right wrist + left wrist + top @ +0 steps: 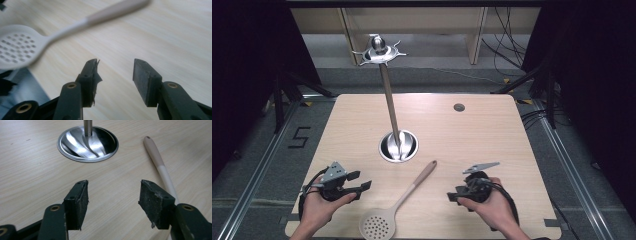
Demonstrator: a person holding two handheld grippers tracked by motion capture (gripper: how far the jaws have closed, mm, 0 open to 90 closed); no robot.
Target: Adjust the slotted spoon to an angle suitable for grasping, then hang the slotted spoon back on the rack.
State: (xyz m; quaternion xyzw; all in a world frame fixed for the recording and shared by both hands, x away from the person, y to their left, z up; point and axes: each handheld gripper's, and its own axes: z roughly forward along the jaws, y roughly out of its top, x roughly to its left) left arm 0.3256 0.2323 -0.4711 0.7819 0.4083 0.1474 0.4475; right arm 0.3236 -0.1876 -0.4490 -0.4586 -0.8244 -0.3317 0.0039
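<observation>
Left gripper (362, 189) held low near the table's (492, 135) near-left corner, jaws spread apart with nothing between the pads (81, 202) — bare wood showing through the gap in the left gripper view. Right gripper (453, 196) held opposite, near the near-right part of the table, jaws likewise parted and empty, pads (143, 80) clear of everything in the right gripper view. Between the two grippers, apart from both: a slotted spoon (398, 205), lying flat on the table, perforated round head nearest the person, beige handle slanting away and toward the right gripper's side. Seen from the left gripper, handle of the spoon (160, 165) running just past the outer side of the right-hand jaw, not inside the gap. Seen from the right gripper, spoon head (17, 47) off beyond the left-hand jaw, handle crossing ahead of the tips and blurred. Straight ahead of the left gripper, beyond its tips, a round shiny metal base (87, 143) resting on the table, with a slim metal pole (389, 100) rising from it to a crown of hooks (378, 50) at the top — rack standing farther from the person than the spoon's handle end, not touching it. Both grippers clear of the spoon and the rack.
</observation>
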